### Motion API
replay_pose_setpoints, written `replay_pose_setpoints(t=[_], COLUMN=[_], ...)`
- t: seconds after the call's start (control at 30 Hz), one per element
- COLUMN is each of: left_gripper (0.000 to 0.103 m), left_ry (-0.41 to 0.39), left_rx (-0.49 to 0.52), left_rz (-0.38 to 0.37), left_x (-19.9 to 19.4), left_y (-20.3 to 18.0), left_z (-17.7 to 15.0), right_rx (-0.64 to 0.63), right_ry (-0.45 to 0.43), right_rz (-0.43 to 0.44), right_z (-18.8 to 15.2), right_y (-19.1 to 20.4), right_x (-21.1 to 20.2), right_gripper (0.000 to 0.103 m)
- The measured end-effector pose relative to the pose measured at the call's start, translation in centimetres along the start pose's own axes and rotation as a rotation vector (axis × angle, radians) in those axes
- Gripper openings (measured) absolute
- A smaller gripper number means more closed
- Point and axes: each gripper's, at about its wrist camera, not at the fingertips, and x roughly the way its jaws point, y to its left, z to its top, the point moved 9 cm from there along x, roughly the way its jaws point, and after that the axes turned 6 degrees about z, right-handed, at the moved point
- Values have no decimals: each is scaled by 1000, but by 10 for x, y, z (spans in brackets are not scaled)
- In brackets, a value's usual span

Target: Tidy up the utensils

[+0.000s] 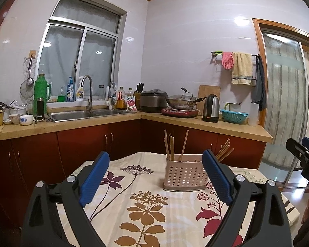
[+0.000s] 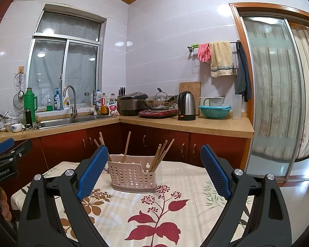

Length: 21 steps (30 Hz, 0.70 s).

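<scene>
My left claw [image 1: 155, 177] and right claw [image 2: 154, 171] both gape, empty. Caddy [image 2: 132, 176] of upright chopsticks [image 2: 161, 154] stands ahead on the worktop [image 2: 175, 216], between them; neither clearly nearer.

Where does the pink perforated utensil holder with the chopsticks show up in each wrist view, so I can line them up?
Left wrist: the pink utensil holder stands right of centre on the floral tablecloth, beside the right finger.
Right wrist: the holder sits left of centre, next to the left finger.
Shared landmark: the black-and-steel kettle on the counter behind.
</scene>
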Motion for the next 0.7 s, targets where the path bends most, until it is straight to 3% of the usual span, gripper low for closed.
replay_pose_setpoints(t=[0.27,0.7], left_gripper=[91,96], left_ry=[21,-18], left_rx=[-20,23], left_rz=[-27,19], left_x=[2,-3], left_y=[0,1], left_z=[-3,4], right_rx=[-1,-1], right_ry=[0,2], right_rz=[0,2], right_z=[0,2], right_y=[0,4], right_x=[-1,-3], right_gripper=[89,89])
